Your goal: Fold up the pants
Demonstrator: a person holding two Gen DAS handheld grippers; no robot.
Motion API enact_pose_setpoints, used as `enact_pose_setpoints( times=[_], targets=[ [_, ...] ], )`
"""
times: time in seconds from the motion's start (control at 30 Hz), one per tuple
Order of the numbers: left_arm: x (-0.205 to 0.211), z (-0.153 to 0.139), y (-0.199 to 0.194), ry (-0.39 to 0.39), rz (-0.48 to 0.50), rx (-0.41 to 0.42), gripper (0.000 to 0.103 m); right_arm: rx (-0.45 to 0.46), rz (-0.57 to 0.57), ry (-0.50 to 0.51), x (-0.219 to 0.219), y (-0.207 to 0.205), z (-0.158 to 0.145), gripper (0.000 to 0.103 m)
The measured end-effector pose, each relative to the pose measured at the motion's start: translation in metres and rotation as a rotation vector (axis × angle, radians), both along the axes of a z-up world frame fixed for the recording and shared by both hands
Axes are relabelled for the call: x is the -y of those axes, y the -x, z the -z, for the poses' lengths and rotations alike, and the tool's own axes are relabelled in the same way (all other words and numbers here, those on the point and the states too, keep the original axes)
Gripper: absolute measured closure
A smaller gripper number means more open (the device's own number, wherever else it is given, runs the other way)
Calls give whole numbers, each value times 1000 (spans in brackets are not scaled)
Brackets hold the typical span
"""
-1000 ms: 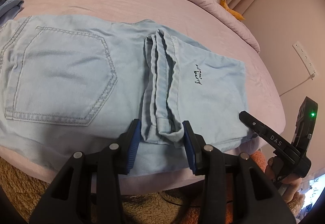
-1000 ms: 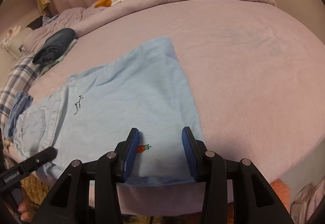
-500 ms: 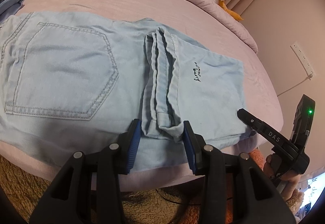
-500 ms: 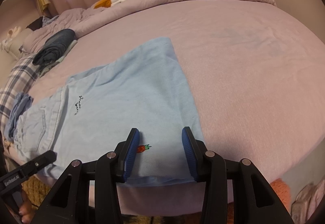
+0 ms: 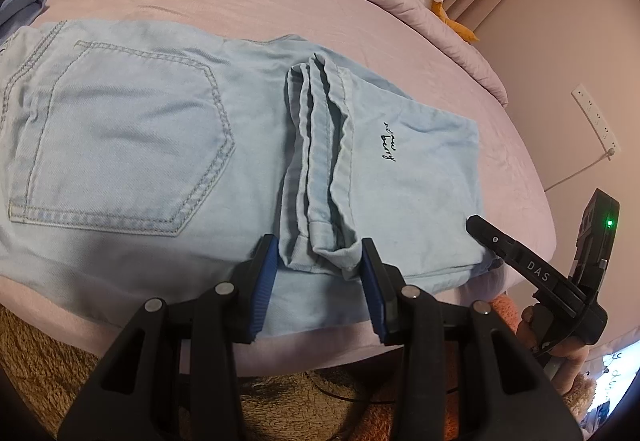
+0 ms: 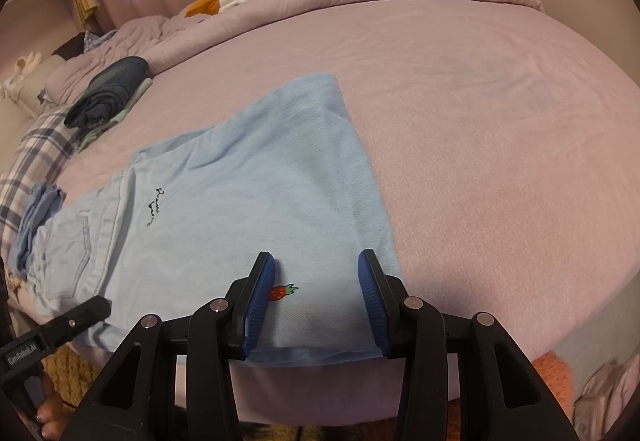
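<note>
Denim, pale blue: the pants [image 5: 168, 145] lie flat on the mauve bed [image 6: 460, 113], spanning the middle of the left wrist frame, legs doubled back so the hems [image 5: 320, 169] sit in a ridge at centre. At lower centre, the left tongs [image 5: 316, 273] stand spread either side of the hem ridge's near end. The right tongs [image 6: 316, 293], spread as well, straddle the fold edge at lower centre of their frame, beside a small strawberry patch [image 6: 282, 292].
</note>
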State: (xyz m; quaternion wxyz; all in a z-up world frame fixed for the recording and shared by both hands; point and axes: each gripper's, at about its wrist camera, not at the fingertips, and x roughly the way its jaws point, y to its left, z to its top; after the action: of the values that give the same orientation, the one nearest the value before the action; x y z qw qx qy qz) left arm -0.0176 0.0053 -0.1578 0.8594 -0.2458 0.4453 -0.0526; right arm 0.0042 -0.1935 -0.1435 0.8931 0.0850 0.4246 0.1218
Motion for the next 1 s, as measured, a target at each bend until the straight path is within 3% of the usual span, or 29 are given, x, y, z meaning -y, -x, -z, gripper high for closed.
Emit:
enact_pose_setpoints(
  times=[1.0],
  targets=[
    [3, -1, -1, -10, -2, -1, 62, 3, -1, -2, 0, 0, 1, 60]
  ],
)
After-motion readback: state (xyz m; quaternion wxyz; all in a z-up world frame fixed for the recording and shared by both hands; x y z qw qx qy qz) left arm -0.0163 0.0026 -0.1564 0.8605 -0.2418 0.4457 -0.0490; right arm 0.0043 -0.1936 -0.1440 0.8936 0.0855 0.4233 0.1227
